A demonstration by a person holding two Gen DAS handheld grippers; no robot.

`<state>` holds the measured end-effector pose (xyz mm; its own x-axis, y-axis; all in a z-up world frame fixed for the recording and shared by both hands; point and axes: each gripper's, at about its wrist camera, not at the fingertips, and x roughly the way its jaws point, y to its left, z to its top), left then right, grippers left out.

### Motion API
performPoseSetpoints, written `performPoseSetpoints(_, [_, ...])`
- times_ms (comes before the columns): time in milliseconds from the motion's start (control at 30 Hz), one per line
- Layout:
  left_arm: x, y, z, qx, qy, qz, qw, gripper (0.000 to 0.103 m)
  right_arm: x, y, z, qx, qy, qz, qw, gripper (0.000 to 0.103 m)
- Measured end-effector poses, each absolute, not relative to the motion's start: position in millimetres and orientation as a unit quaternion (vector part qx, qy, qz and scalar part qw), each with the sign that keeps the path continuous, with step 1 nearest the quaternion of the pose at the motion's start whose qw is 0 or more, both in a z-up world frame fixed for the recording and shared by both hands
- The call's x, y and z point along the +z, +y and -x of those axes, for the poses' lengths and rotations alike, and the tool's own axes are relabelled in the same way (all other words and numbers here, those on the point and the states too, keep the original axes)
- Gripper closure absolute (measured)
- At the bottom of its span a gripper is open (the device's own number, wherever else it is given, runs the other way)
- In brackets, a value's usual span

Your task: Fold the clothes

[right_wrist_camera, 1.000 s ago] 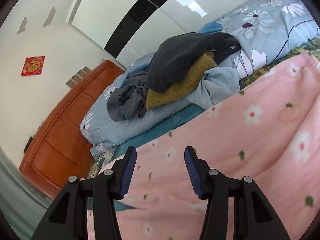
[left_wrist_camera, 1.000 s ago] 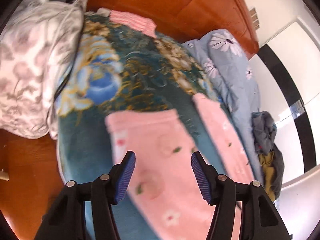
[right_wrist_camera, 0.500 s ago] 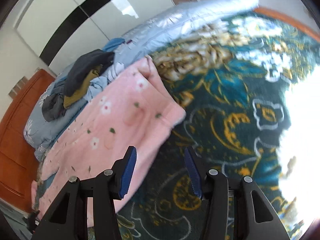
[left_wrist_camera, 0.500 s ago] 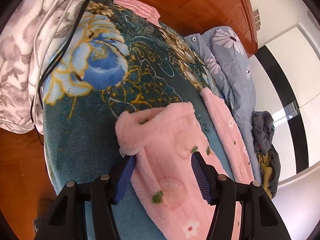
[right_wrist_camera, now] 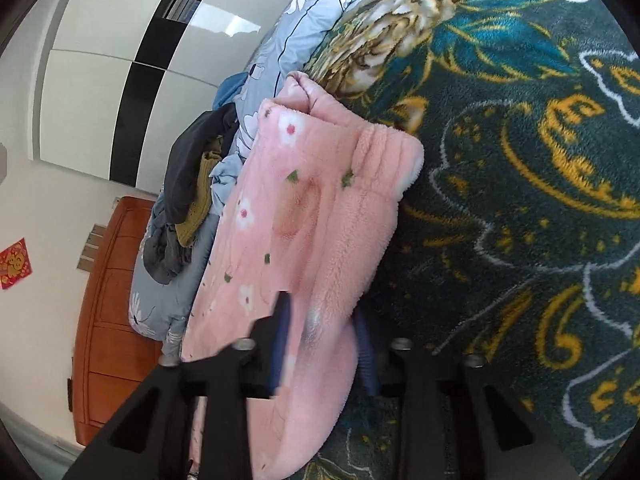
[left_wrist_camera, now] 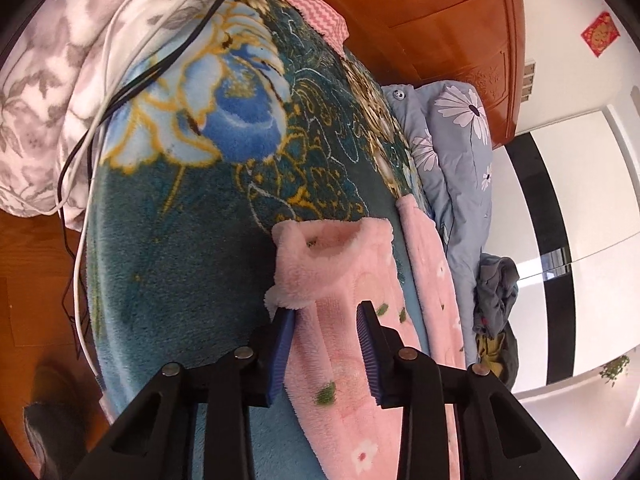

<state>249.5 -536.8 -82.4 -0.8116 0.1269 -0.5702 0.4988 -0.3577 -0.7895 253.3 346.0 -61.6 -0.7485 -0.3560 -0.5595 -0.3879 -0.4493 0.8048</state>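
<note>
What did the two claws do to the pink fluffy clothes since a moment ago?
Both claws came down onto the pink pajamas. The right claw swung over to the edge and pinched the fleece. The left claw is closing around the fabric near the cuff. The pile of dark clothes and the flowered blanket stayed put.

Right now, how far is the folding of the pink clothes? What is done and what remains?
Barely begun. Done: the pink fleece garment lies spread on the dark floral blanket. In hand: the left gripper is closing around one end, and the right gripper has pinched the other end. Left: no fold shows yet, and the clothes pile on the blue duvet looks untouched.
</note>
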Motion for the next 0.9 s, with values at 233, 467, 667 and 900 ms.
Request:
performPoseSetpoints(233, [-67.4,-537.5,-258.2,-0.785,0.555,-0.252,0.111,0.099,-33.0,356.4,-258.9,0.783,0.538,0.309,-0.039,0.099])
performPoseSetpoints(467, [-33.5,-532.4,-249.9,-0.803,0.529,-0.248,0.121,0.099,17.2,356.4,-248.7,0.813,0.517,0.247,-0.099,0.099])
performPoseSetpoints(667, [6.7,-529.1,-229.4,-0.822,0.505,-0.232,0.123,0.1,37.3,356.9,-219.8,0.82,0.516,0.215,-0.128,0.099])
performPoseSetpoints(900, [62.4,-523.8,-138.9,-0.842,0.459,-0.248,0.133,0.1,69.9,365.6,-150.6,0.84,0.495,0.18,-0.128,0.099])
